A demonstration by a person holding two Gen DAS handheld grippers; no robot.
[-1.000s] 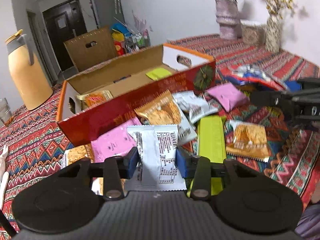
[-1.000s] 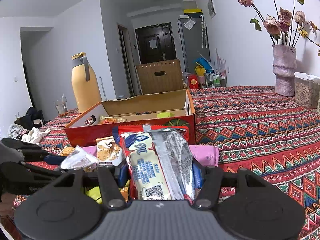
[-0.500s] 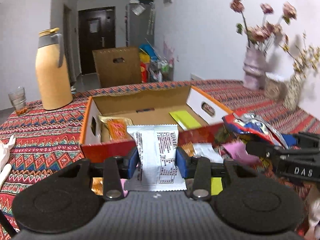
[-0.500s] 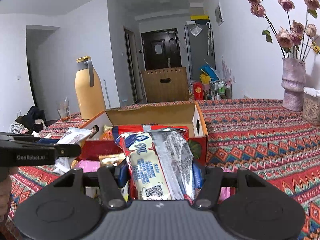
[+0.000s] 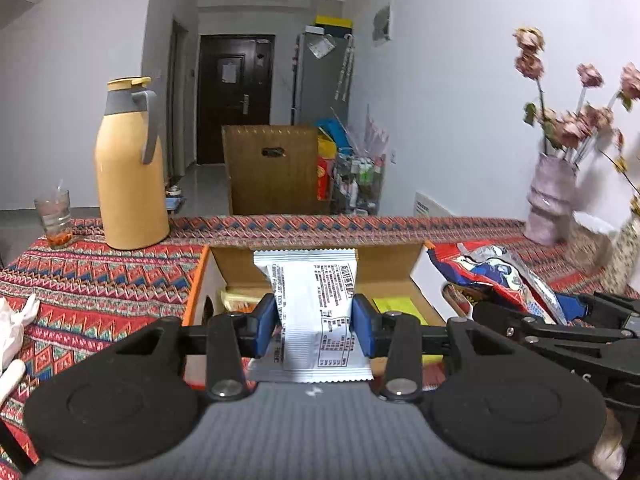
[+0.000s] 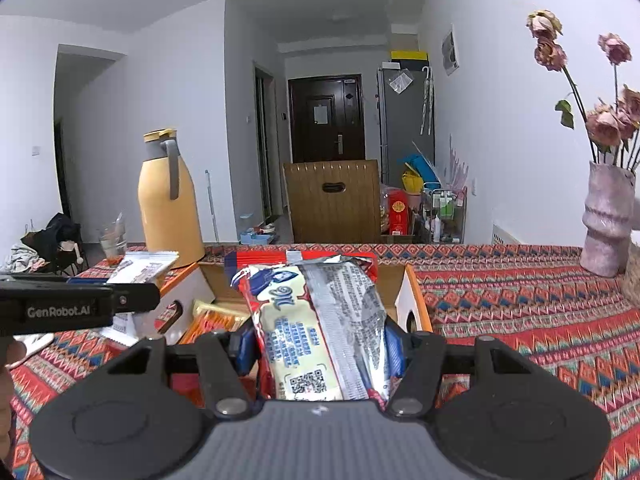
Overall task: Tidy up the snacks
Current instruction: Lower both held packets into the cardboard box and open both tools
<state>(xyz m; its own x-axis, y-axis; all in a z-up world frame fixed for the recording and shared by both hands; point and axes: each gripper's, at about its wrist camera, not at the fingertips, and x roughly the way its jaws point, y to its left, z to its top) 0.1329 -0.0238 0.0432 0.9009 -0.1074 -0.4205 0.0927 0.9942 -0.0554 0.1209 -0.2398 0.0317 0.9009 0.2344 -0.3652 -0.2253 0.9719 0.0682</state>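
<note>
My left gripper (image 5: 314, 320) is shut on a white snack packet (image 5: 314, 312) with black print, held upright over the near side of the open cardboard box (image 5: 400, 260). My right gripper (image 6: 320, 344) is shut on a larger red, blue and cream snack bag (image 6: 316, 320), also raised in front of the box (image 6: 416, 304). In the box lie an orange packet (image 6: 212, 322) at the left and a yellow-green packet (image 5: 396, 306) at the right. The right gripper with its bag (image 5: 500, 276) shows at the right of the left wrist view; the left gripper with its packet (image 6: 140, 266) shows at the left of the right wrist view.
A patterned red cloth (image 6: 520, 304) covers the table. A yellow thermos jug (image 5: 130, 168) and a glass (image 5: 54, 218) stand at the far left. A vase of dried roses (image 6: 606, 220) stands at the far right. A brown chair back (image 5: 274, 168) rises behind the table.
Both grippers have risen with their packets and moved toward the box. The loose snacks on the cloth have dropped out of view, and the left view has levelled out.
</note>
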